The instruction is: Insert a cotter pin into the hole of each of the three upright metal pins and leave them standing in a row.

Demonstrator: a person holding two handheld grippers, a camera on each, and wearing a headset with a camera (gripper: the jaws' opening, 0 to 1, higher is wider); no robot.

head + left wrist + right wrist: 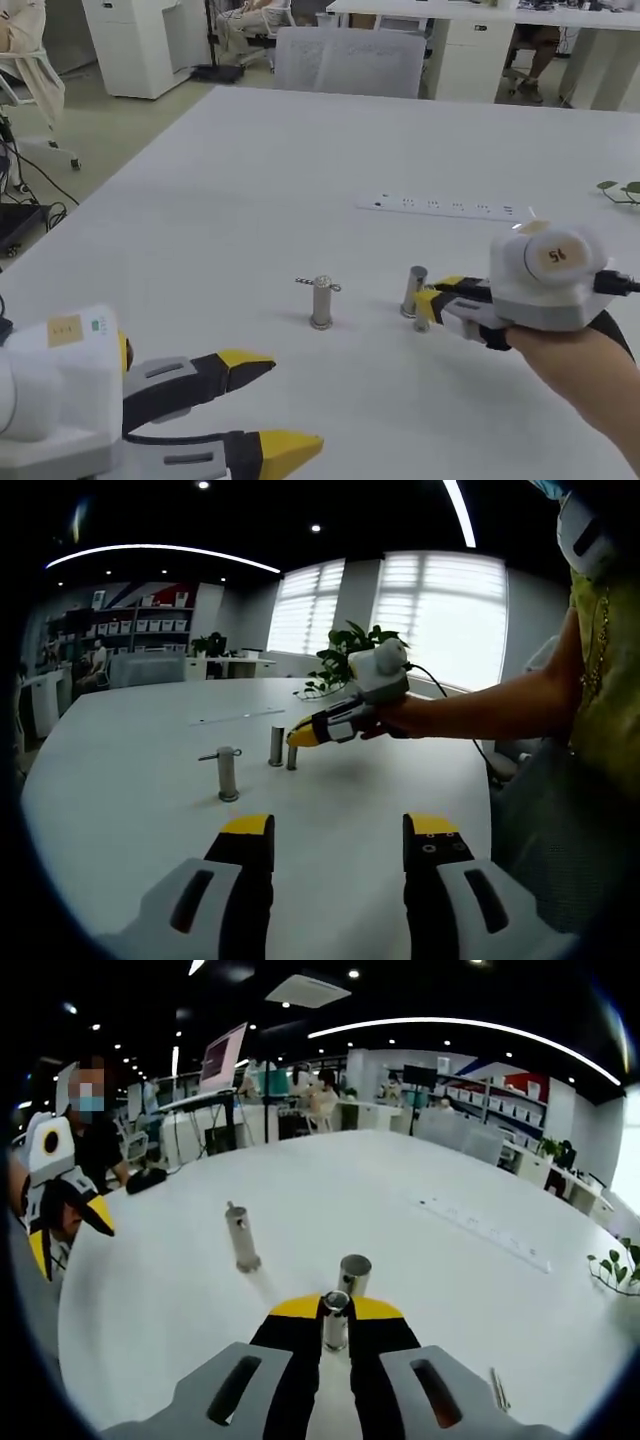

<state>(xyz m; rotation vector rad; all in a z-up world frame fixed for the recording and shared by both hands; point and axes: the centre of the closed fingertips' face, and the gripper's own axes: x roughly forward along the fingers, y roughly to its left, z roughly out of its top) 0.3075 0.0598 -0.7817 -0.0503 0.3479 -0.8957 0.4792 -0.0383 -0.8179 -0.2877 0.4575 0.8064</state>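
Right now holding one short metal pin (335,1328) upright with the right gripper (337,1309), clamped tight on the upper shaft, with the foot on or just above the white table (250,180); cannot tell which. Holding the left gripper (340,840) low and near the body, jaws spread wide with nothing between them, well apart from the work. Leaving a second pin (352,1274) standing free just behind the held one, with no cotter visible in it. Seeing also a third pin (321,303) further to the side, apart from the other two and already carrying a cotter pin (318,284) across its top. Probably dealing with solid steel here, so stiff, smooth and rather heavy for such a small size, but narrow at the foot and easy to tip over. Better to grip squarely on the shaft below the cross hole, leaving the hole free; likely slippery between hard jaws if taken at an angle. As for the cotters, likely thin, light and springy wire; best to pinch by the looped end and push straight, so as not to bend the legs. Noticing a wire-like piece (497,1388) on the table near the right gripper, maybe a spare cotter, but too small to be sure. Judging by this, done with one of three.
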